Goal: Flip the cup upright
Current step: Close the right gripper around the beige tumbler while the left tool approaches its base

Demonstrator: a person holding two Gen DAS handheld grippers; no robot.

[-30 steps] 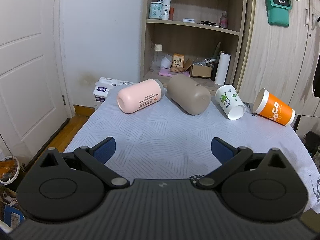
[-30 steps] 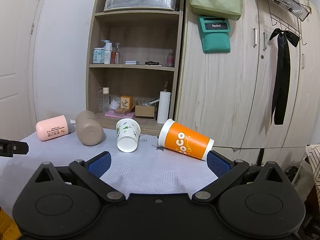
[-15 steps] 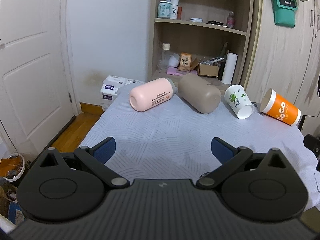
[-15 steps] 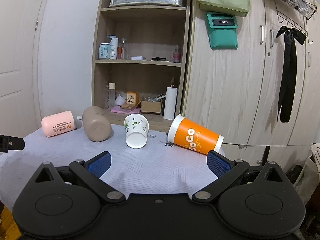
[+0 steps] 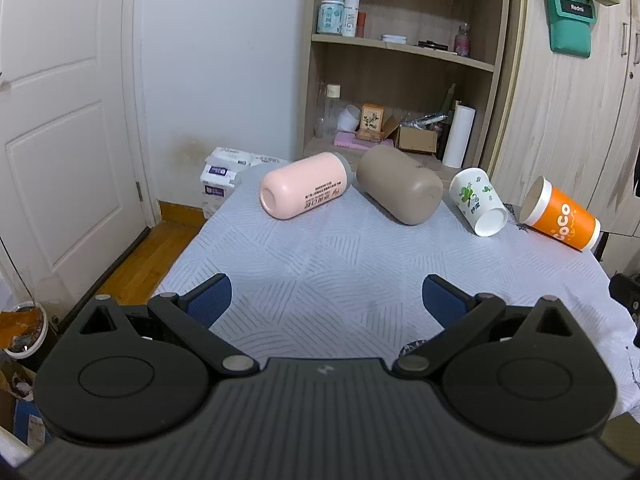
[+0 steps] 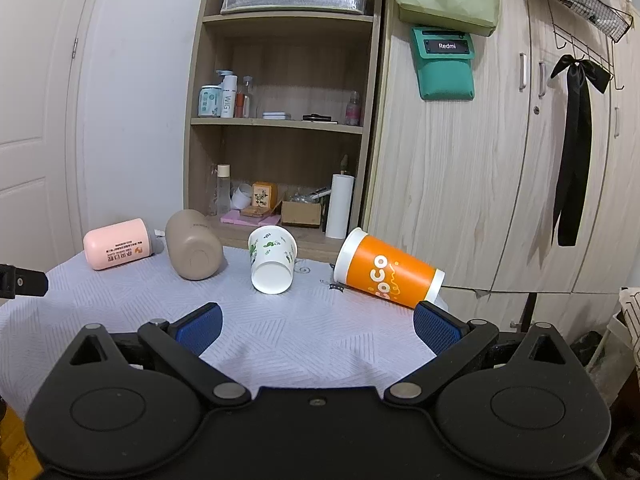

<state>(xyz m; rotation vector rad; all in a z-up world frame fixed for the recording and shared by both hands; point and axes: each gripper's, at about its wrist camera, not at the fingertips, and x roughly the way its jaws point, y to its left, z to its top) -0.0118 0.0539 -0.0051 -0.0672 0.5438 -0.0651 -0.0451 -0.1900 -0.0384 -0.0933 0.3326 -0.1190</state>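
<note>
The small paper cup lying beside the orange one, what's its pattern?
White with green leafy prints, clearest in the right wrist view.

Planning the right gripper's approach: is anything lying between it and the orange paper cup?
Nothing: the right wrist view shows only bare quilted white tablecloth between the open right gripper and the toppled orange paper cup.

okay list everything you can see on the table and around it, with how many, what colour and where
pink cup: 1, pink, on its side, left end of the row
taupe cup: 1, grey-brown, on its side, beside the pink one
floral paper cup: 1, white with green print, on its side, right of the taupe one
orange paper cup: 1, orange and white, on its side, near the table's right edge
tablecloth: 1, pale grey, covering the table
shelf unit: 1, wood, behind the table
paper roll: 1, white, bottom shelf
left gripper: 1, black with blue pads, open over the cloth
right gripper: 1, same, open
</note>
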